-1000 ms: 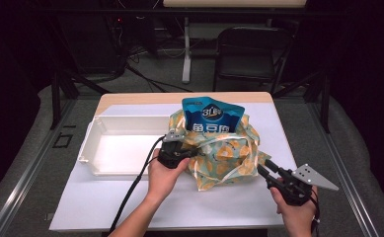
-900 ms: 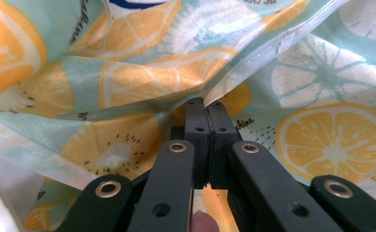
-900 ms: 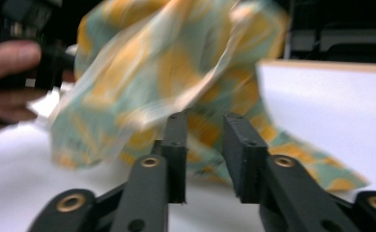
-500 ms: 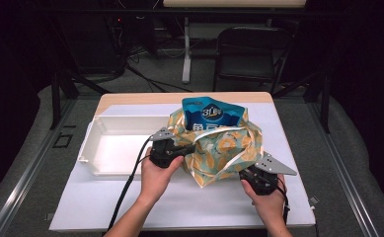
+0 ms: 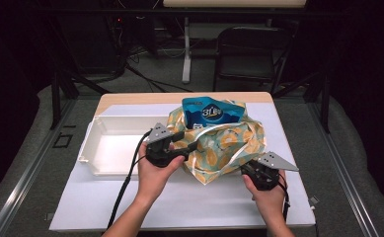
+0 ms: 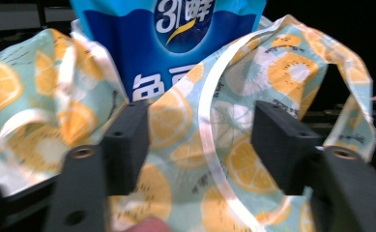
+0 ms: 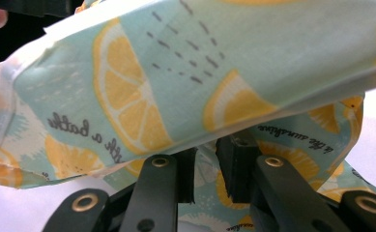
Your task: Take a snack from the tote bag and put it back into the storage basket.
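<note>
Fingers, two pairs, both at a lemon-print cloth bag (image 5: 219,148) on the worktop (image 5: 179,202).

High view: left gripper (image 5: 192,146) at the bag's left rim, right gripper (image 5: 246,170) at its lower right corner; blue snack pouch (image 5: 210,112) stands upright inside, top half exposed; clear plastic bin (image 5: 108,148) just beside, left. Bagging looks done; closing or moving the bag remains, by my reading.
Left gripper view: fingers (image 6: 127,145) have just been opening, now apart, bag cloth between them but unpressed; pouch print cut off at top.
Right gripper view: fingers (image 7: 234,169) clamped on a fold of bag cloth; draped fabric hides the bag's far side.
</note>
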A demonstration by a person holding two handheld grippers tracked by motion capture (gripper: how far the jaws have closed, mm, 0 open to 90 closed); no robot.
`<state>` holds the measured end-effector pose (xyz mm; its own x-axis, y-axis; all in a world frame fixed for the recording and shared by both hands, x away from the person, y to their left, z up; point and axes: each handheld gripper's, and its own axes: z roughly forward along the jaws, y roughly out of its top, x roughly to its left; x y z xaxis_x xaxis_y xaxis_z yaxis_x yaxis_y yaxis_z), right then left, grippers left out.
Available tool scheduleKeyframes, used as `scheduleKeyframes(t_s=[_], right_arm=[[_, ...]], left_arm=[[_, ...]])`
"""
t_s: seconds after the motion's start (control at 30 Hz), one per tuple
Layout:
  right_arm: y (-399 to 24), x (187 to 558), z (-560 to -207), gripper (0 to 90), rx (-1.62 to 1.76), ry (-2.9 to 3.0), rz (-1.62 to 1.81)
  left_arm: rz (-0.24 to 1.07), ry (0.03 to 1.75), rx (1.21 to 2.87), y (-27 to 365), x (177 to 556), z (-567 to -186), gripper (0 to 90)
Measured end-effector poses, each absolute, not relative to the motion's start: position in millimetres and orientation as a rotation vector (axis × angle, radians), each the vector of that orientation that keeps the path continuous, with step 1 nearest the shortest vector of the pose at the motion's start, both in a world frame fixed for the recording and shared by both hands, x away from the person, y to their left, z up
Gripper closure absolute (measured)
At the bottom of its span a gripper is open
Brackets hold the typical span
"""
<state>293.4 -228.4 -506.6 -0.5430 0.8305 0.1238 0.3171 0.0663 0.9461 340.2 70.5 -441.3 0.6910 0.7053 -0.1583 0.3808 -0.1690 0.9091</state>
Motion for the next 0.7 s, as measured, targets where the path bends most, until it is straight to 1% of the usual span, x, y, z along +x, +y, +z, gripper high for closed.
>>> scheduleKeyframes(t_s=[0.07,0.1,0.13,0.2,0.23,0.27,0.33,0.4,0.47,0.5,0.57,0.63,0.67,0.7], right_arm=[[-228.5,293.3,-506.6,77.9,1.136,1.895,1.486],[-228.3,293.1,-506.5,78.0,1.136,1.895,1.481],[-227.9,292.9,-506.3,78.0,1.135,1.892,1.481],[-227.8,292.4,-505.7,78.3,1.128,1.89,1.486],[-227.8,292.4,-505.7,78.3,1.128,1.89,1.486],[-228.5,291.1,-504.4,78.9,1.129,1.882,1.489],[-229.8,289.4,-502.1,79.6,1.126,1.866,1.503],[-229.9,288.8,-499.9,80.1,1.122,1.856,1.51],[-229.8,290.0,-498.9,80.3,1.118,1.858,1.509],[-229.1,290.8,-498.8,80.4,1.121,1.856,1.503],[-228.2,291.9,-498.9,80.6,1.118,1.861,1.501],[-224.6,295.8,-498.9,81.2,1.126,1.864,1.492],[-224.6,295.8,-498.9,81.2,1.126,1.864,1.492],[-221.2,298.7,-498.2,81.6,1.129,1.859,1.489]], left_arm=[[0.422,0.886,1.814,61.0,344.5,-443.0,28.8],[0.422,0.886,1.814,61.0,344.5,-443.0,27.2],[0.516,0.91,1.851,49.8,347.4,-445.6,27.0],[0.588,0.911,1.896,39.6,350.8,-448.5,28.0],[0.588,0.911,1.896,39.6,350.8,-448.5,29.7],[0.676,0.906,1.928,32.7,352.8,-448.6,33.8],[0.698,0.9,1.942,31.0,353.8,-447.4,45.1],[0.73,0.898,1.969,30.5,357.5,-443.2,61.4],[0.706,0.89,1.978,32.1,358.8,-441.9,80.9],[0.628,0.872,1.965,36.8,358.6,-439.4,86.9],[0.606,0.855,1.943,39.6,356.7,-437.7,89.5],[0.531,0.81,1.889,46.4,351.9,-433.0,89.8],[0.516,0.787,1.863,49.8,348.7,-430.8,89.8],[0.461,0.699,1.817,57.6,340.7,-427.4,89.8]])
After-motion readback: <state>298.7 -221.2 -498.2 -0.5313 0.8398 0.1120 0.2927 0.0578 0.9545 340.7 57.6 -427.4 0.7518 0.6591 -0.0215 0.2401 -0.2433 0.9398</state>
